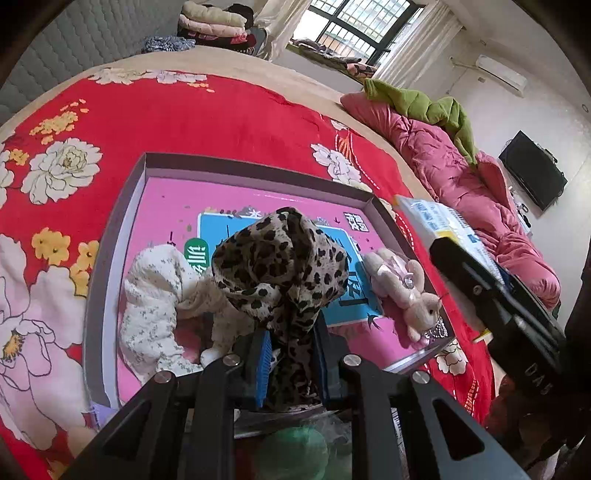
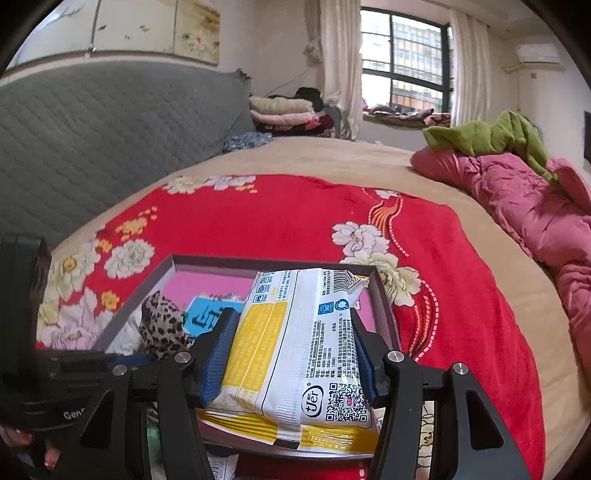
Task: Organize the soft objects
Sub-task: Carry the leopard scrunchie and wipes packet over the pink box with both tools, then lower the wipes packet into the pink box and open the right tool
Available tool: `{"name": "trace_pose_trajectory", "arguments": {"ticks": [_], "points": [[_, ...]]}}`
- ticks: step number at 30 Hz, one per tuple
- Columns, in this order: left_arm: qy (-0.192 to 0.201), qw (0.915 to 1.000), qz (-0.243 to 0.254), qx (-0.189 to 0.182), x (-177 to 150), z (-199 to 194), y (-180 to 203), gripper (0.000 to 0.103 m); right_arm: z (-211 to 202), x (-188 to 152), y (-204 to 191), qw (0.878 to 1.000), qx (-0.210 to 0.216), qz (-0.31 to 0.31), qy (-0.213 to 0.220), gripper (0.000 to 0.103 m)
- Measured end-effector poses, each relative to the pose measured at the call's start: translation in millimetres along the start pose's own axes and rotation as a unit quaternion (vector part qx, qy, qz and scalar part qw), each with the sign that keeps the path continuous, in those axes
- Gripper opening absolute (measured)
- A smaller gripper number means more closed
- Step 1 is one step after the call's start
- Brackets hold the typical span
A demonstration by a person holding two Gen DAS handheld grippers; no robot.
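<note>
Plainly, the leopard scarf (image 1: 280, 266) was pinched between the blue pads of the left gripper (image 1: 291, 363), whose jaws stood nearly closed on the cloth; its bunched top rose above the tray (image 1: 122, 236), and from the right wrist it showed at nine o'clock of the pack (image 2: 160, 325). Over on the right, the right gripper (image 2: 288, 358) had a white and yellow tissue pack (image 2: 295, 347) clamped between its pads, jaws about half open around the pack's width, the pack hanging over the tray's near side with its barcode end pointing to twelve o'clock. Inside the pink-floored tray, a cream floral cloth (image 1: 155, 306) lay at nine o'clock of the scarf, and a pale plush rabbit (image 1: 406, 291) lay at three o'clock, against the tray's right wall. Around the tray spread a red blanket (image 1: 207, 118) with white flowers, covering a tan bed. Farther out, at two o'clock, a pink quilt (image 1: 454, 177) ran along the bed's edge with a green cloth (image 1: 436, 107) heaped on it. At twelve o'clock sat a stack of folded blankets (image 1: 214, 22) beside a barred window (image 1: 362, 26).
</note>
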State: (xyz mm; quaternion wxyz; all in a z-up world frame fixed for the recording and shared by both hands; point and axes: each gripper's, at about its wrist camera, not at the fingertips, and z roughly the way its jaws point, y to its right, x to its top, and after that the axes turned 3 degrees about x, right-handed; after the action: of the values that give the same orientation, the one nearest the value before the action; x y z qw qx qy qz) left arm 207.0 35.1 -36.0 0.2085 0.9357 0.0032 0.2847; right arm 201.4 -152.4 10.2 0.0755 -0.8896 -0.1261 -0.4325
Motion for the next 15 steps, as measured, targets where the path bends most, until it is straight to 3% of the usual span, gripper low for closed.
{"name": "trace_pose_trajectory", "arguments": {"ticks": [15], "points": [[-0.016,0.9999,0.000,-0.002,0,6,-2,0.020,40,-31,-12,0.996,0.008,-0.043,-0.074,0.059]]}}
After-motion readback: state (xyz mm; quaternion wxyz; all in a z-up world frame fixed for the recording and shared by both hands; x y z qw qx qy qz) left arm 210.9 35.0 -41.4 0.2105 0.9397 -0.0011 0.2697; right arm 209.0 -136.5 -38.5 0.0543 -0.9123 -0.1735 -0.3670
